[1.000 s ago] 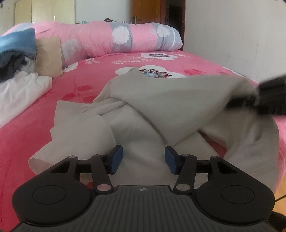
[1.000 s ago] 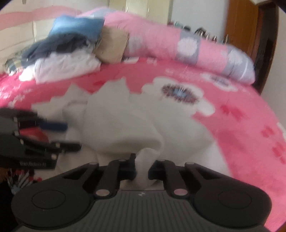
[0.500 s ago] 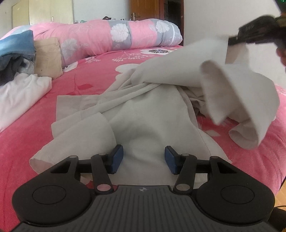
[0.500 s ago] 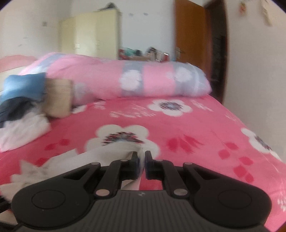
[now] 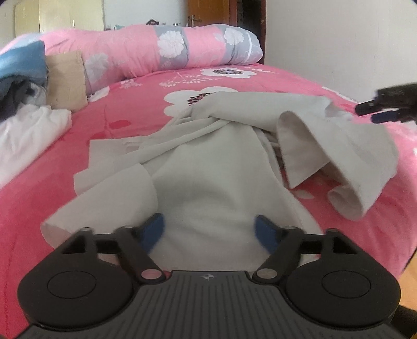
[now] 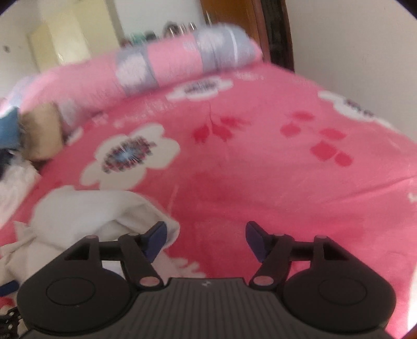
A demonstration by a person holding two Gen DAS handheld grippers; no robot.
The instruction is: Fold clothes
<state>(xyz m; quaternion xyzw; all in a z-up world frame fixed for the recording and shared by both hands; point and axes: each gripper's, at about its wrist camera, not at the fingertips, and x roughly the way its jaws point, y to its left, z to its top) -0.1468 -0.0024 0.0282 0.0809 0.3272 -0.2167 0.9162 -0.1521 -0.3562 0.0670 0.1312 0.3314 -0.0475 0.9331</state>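
Presently, the left gripper is sitting at 6 o'clock of its own view, its blue-padded fingers standing wide apart and gripping nothing; the near part of the cream garment is lying between and just beyond them, though whether the pads are touching the cloth cannot be told.

The right gripper is likewise showing its jaws spread wide with nothing between them; its left finger is resting just beside, possibly against, a bunched edge of the same garment, which is lying toward 8 o'clock in that blurred view. In the left wrist view this right gripper is appearing at 3 o'clock, hanging just beside the far-right edge of the cloth.

The garment is lying crumpled across the middle of the pink floral bedspread, twisted at its centre, with one tube-like part, perhaps a sleeve or a leg, drooping toward 4 o'clock and a flat flap spreading toward 8 o'clock.

Outward from there: a rolled pink-and-grey quilt is stretching across 12 o'clock; a tan cushion is standing at 10 o'clock; a pile of blue, dark and white clothes is lying at 9 o'clock; a wooden door is showing behind the quilt; a pale wall is filling 2 o'clock.
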